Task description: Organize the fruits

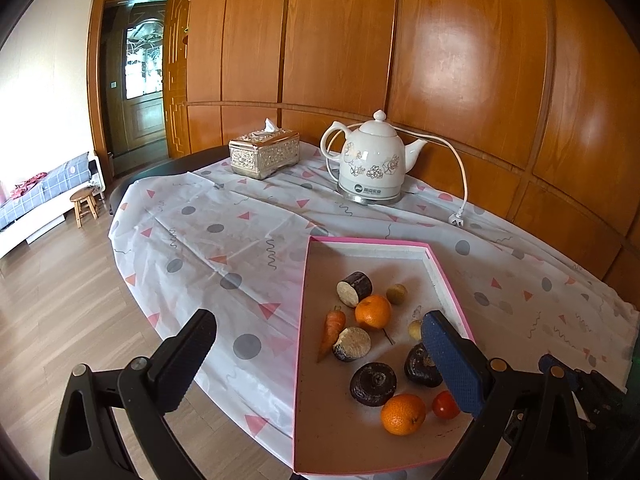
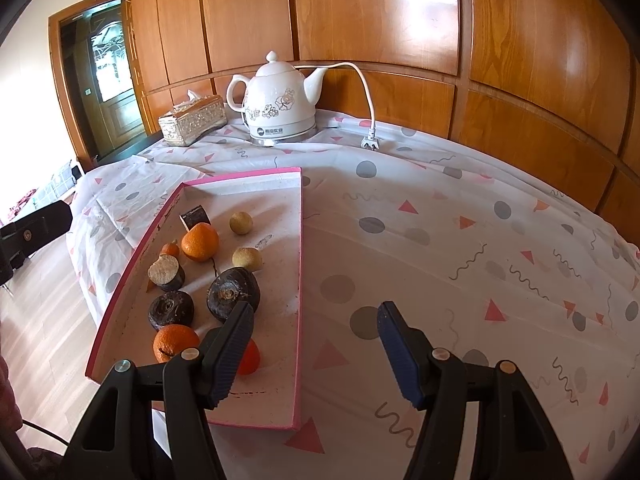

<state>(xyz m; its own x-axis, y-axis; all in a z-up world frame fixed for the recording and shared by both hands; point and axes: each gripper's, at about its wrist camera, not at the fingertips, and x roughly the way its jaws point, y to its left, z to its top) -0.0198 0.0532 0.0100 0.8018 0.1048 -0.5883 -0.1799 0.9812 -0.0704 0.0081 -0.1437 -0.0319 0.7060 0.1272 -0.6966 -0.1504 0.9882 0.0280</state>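
A shallow pink-rimmed tray (image 1: 440, 276) lies on the patterned tablecloth. It holds two oranges (image 1: 373, 312) (image 1: 402, 414), a small tomato (image 1: 445, 405), a carrot (image 1: 332, 332), two small yellowish fruits (image 1: 397, 294), and several dark-skinned chunks (image 1: 373, 384). My left gripper (image 1: 318, 320) is open above the tray's near left part, with nothing between its fingers. In the right wrist view the tray (image 2: 298, 240) is at the left. My right gripper (image 2: 314, 316) is open and empty over the tray's right rim. Its left finger partly hides the tomato (image 2: 250, 356), beside an orange (image 2: 174, 342).
A white floral kettle (image 1: 372, 160) with its loose cord and plug (image 1: 456, 220) stands at the back by the wood-panelled wall. A silver tissue box (image 1: 264, 152) sits left of it. The table's edge curves down the left, with wooden floor and a stool (image 1: 84, 204) beyond.
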